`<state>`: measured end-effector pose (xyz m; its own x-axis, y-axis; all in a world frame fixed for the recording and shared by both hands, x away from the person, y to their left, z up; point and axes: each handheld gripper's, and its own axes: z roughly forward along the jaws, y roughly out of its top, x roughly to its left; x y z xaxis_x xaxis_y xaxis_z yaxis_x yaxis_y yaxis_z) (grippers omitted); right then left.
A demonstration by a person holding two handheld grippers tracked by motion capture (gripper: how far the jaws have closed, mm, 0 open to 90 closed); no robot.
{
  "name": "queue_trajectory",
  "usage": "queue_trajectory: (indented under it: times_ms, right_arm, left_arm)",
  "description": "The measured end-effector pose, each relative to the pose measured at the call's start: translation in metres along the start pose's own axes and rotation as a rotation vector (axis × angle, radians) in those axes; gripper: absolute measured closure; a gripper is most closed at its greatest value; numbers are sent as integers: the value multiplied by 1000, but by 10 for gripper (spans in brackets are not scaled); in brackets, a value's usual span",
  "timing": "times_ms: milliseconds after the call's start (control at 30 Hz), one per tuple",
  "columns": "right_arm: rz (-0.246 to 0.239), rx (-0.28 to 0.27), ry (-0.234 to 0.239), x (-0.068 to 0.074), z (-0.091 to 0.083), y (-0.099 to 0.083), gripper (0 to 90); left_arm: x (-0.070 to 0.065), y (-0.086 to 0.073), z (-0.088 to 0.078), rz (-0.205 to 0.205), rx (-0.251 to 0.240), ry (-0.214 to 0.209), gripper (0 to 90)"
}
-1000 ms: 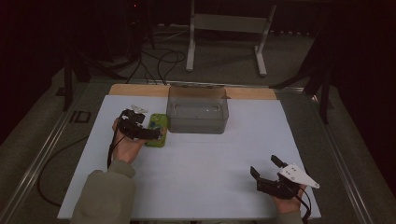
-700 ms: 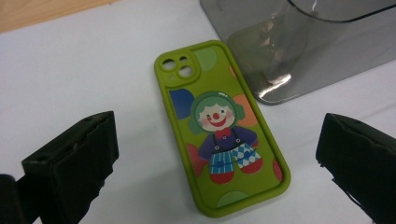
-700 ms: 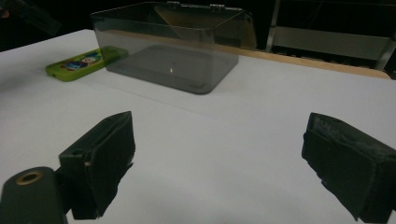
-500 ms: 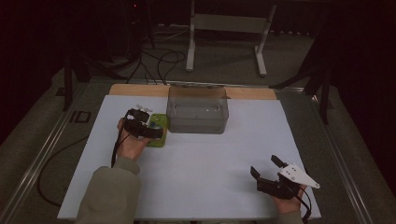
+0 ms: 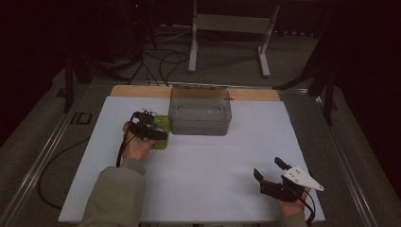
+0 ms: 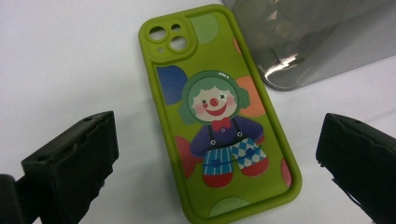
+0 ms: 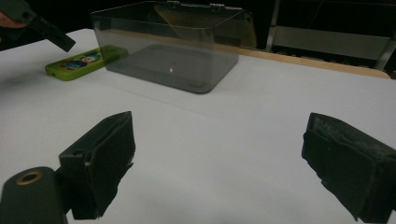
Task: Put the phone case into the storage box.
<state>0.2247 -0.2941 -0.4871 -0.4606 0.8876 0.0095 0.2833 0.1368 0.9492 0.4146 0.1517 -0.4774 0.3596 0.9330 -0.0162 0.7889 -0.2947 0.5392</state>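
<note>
Tongs [image 6: 215, 154] gape wide over phone case [image 6: 217, 112] — untouched (right tongs [image 7: 219, 163] likewise empty).

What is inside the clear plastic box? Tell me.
Nothing that I can see: the clear box stands open and its floor looks bare through the walls. The green phone case lies outside, beside it, under the open left tongs.

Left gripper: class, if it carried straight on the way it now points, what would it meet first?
Most likely the green phone case, lying flat between the open jaws of the left gripper; the clear box sits beyond it.
</note>
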Motion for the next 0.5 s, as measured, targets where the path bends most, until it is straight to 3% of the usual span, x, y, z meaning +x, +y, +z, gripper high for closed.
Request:
queue_trajectory:
  times_ms: [500]
  right_arm:
    - [3, -1, 2, 0, 0, 0, 94]
  left_arm:
    - [-5, 2, 17, -42, 34, -4, 0]
